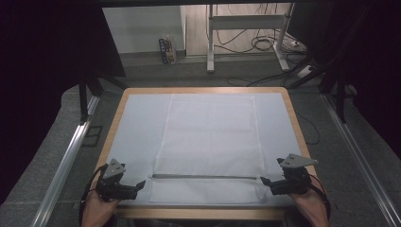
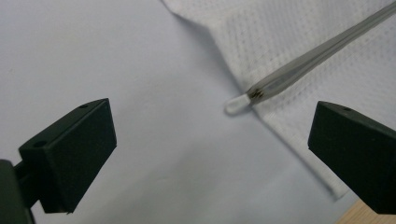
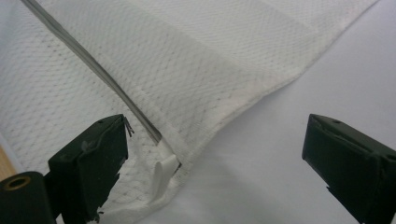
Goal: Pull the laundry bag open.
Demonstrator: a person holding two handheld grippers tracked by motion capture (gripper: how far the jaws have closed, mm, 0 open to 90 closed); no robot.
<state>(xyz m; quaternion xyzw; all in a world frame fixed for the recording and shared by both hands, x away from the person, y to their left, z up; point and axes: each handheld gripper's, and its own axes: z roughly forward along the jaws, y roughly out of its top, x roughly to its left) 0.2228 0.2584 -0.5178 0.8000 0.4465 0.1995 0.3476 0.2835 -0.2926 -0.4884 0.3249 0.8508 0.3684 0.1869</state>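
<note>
A white mesh bag lies flat on the table's pale cover. A grey zipper runs across it near the front edge. My left gripper rests at the front left, just off the bag's edge, jaws open. In the left gripper view the left gripper holds nothing, and the zipper ends in a white tab ahead of it. My right gripper is at the front right, open. In the right gripper view the bag's corner with its white tab lies between the right gripper's wide jaws, ungripped.
The wooden table edge shows along the front. Metal rails run along the floor at left and right. A desk frame with cables and a small carton stand beyond the table.
</note>
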